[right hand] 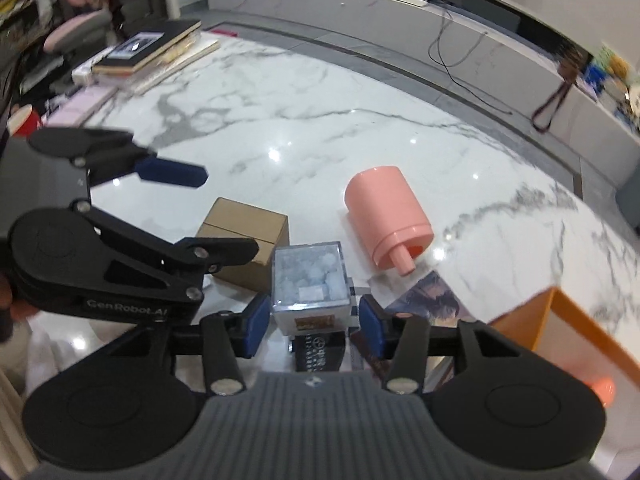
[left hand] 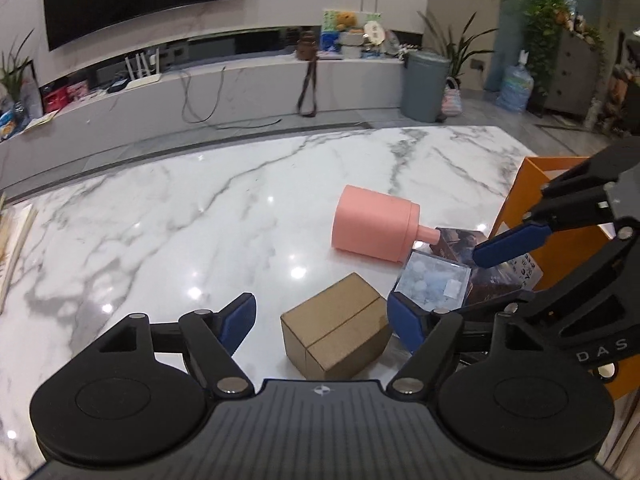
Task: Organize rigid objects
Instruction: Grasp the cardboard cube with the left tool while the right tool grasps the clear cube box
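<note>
1. Marble tabletop (left hand: 160, 216) carries everything we see: a cardboard box (left hand: 336, 326), a pink cylinder (left hand: 374, 222) lying on its side, a clear cube (left hand: 434, 282) filled with pale blue lumps, and an orange box (left hand: 516, 196) at the right edge.
2. We find the left gripper (left hand: 322, 320) with its jaws spread wide on either side of the cardboard box; the blue pads stand clear of the box, so nothing is gripped.
3. In the right wrist view we see the right gripper (right hand: 314, 320) with its jaws part open on either side of the clear cube (right hand: 308, 278). A narrow gap shows beside each blue pad, so the pads do not press on the cube.
4. The clear cube rests on top of a dark printed box (right hand: 318, 350), just beside the cardboard box (right hand: 246, 240).
5. The pink cylinder (right hand: 390, 222) has a short spout at one end, which points toward the clear cube and a flat dark picture card (right hand: 434, 300) lying on the marble.
6. A stack of books (right hand: 152, 52) sits at the far left of the table, well apart from the boxes.
7. Beyond the table we see a grey bin (left hand: 424, 86) on the floor.
</note>
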